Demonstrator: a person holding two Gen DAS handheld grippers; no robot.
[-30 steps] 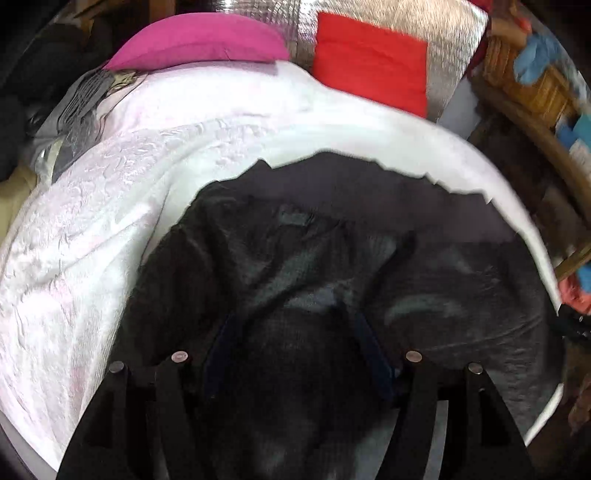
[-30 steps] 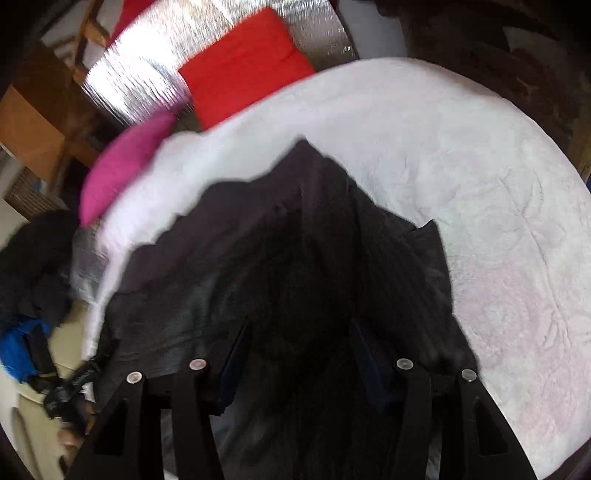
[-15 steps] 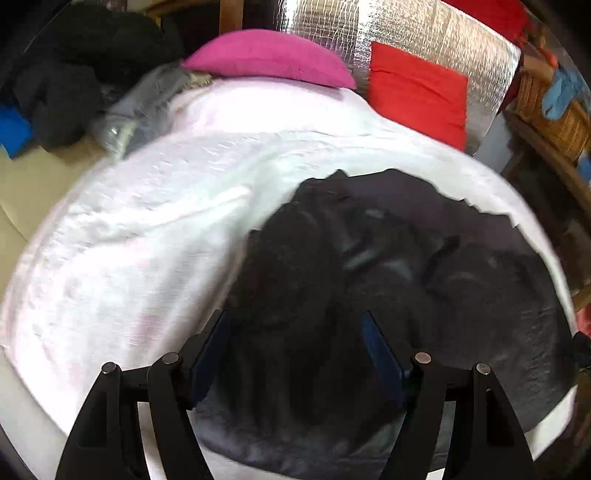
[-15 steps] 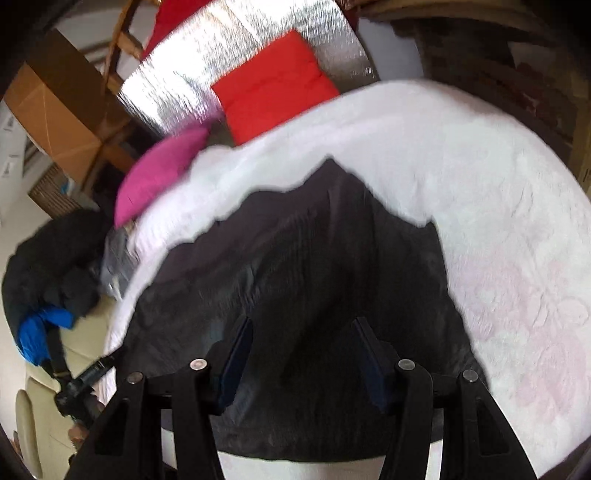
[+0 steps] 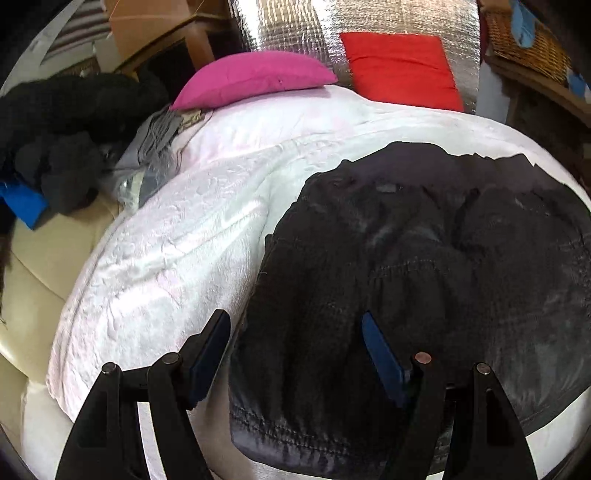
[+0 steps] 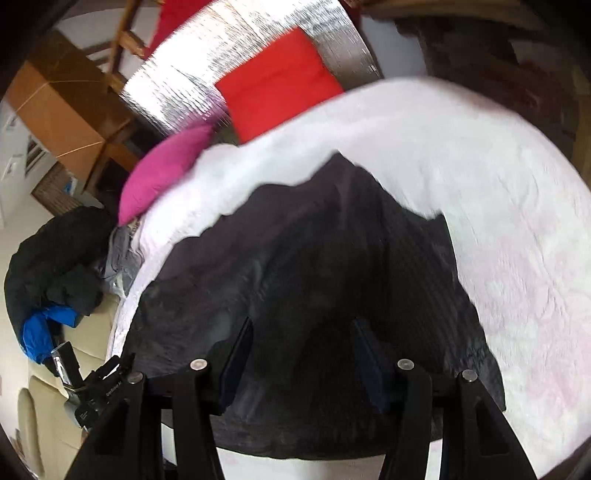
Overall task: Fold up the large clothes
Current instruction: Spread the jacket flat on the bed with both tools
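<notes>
a black garment [image 5: 424, 266] lies spread on a white quilted bed cover [image 5: 177, 266], taking the near part of the bed, with its hem close to the near edge and its far side reaching toward the middle of the cover. the left gripper [image 5: 295, 332] is above the near left part of the garment; its jaws have just been opening and stand wide apart, the blue pads not pressing on the cloth, so it has hold of nothing. the right gripper [image 6: 303, 332] is over the garment [image 6: 332, 258] too, its jaws about half apart with dark cloth seen between them, but the pads are not pinching it. at the far edge of the bed there is a pink pillow [image 5: 255, 77] and a red cushion [image 5: 399, 66] against a silver sheet [image 5: 295, 22]. a heap of dark clothes [image 5: 62, 136] lies beside the far left corner.
</notes>
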